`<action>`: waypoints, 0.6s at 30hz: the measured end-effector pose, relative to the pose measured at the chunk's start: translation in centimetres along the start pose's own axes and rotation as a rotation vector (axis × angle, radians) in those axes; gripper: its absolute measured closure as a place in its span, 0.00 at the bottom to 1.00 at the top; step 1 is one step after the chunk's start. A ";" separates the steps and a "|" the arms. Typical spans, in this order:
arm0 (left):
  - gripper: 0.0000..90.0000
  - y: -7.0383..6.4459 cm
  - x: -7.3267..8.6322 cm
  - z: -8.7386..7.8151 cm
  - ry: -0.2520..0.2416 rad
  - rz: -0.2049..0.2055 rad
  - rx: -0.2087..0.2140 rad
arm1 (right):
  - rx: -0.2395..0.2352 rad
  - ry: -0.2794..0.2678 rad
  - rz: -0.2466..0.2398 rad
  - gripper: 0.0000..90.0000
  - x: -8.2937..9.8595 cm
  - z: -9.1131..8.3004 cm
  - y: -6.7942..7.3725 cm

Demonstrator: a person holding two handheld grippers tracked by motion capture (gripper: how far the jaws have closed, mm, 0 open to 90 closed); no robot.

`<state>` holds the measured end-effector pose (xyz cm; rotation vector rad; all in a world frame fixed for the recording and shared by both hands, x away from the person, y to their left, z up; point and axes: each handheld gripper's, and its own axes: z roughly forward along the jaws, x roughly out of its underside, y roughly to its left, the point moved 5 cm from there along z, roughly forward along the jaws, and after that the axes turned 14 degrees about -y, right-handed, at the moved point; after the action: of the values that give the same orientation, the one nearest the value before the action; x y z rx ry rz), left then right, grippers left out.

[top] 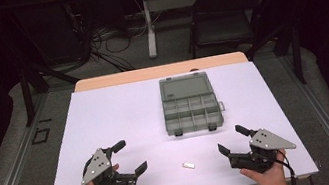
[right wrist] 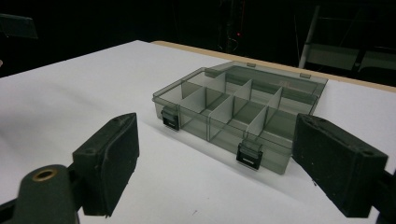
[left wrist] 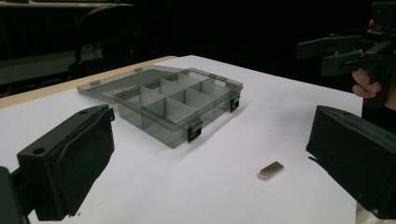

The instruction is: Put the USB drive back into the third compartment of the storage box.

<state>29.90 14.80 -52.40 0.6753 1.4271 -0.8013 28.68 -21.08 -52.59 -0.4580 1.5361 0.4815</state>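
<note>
From the high view I count one open organizer box (top: 190, 103) at the middle of the white surface (top: 106, 122), and one small metal piece (top: 188, 165) lying near the front edge between my two claws. The left claw (top: 129, 156) and right claw (top: 231, 141) both stand spread, holding nothing.

In the left gripper view, the metal piece (left wrist: 271, 170) lies apart from the box (left wrist: 173, 105); I read no writing on it.

In the right gripper view, the box (right wrist: 243, 114) shows two latches, no label legible.
</note>
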 end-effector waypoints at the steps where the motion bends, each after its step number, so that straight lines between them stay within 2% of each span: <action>1: 0.01 0.0 0.0 0.0 -0.001 -0.001 0.006 | -0.004 0.008 -0.004 0.17 0.1 0.0 0.1; 5: 0.01 0.1 0.1 -0.1 0.015 0.013 -0.009 | -0.010 0.005 -0.002 0.18 0.0 0.0 0.1; 12: 0.01 0.1 0.3 -0.3 0.029 0.002 -0.014 | -0.028 0.016 0.000 0.18 0.1 0.4 0.1; 18: 0.01 -0.1 0.4 -0.3 0.035 0.007 -0.007 | -0.056 0.056 -0.020 0.22 0.4 0.7 0.3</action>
<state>29.63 14.97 -52.76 0.6919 1.4580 -0.7816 29.13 -20.46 -52.96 -0.5337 1.5731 0.5007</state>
